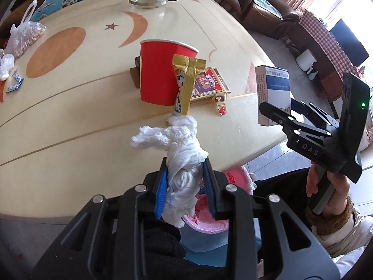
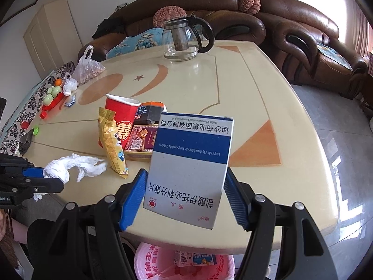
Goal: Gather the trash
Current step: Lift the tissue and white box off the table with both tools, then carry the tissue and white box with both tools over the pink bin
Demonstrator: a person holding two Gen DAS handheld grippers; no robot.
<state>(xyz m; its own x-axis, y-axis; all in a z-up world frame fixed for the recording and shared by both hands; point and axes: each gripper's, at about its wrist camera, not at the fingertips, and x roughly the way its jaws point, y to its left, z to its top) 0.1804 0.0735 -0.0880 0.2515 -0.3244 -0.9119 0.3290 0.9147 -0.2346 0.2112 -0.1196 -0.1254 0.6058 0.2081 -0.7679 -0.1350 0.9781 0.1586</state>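
Left gripper (image 1: 185,175) clenched on a crumpled white tissue (image 1: 177,149), blue pads pressing its lower part. Tissue's long axis runs along the fingers, free end sticking out past the tips toward the table (image 1: 70,121), held above the near table edge, not touching it. Left gripper tilted steeply down; seen from the right wrist view it enters from the left edge and the tissue (image 2: 70,165) trails out sideways to the right

Right gripper (image 2: 185,198) grasping a white-and-blue medicine box (image 2: 191,163) across its width, one blue pad on each side edge. Box long axis runs along the fingers, far end pointing away and up over the table, printed face toward the camera, slightly tilted. Box is off the table, over its near edge. In the left wrist view a hand (image 1: 331,186) in a fur-cuffed sleeve grips the handle from below, right gripper angled downward

Pink-lined trash bin (image 2: 181,263) sits below the table edge under both grippers. On the table: red paper cup (image 1: 163,72), gold snack wrapper (image 1: 186,84) leaning on it, red card box (image 1: 207,84), glass teapot (image 2: 184,39)
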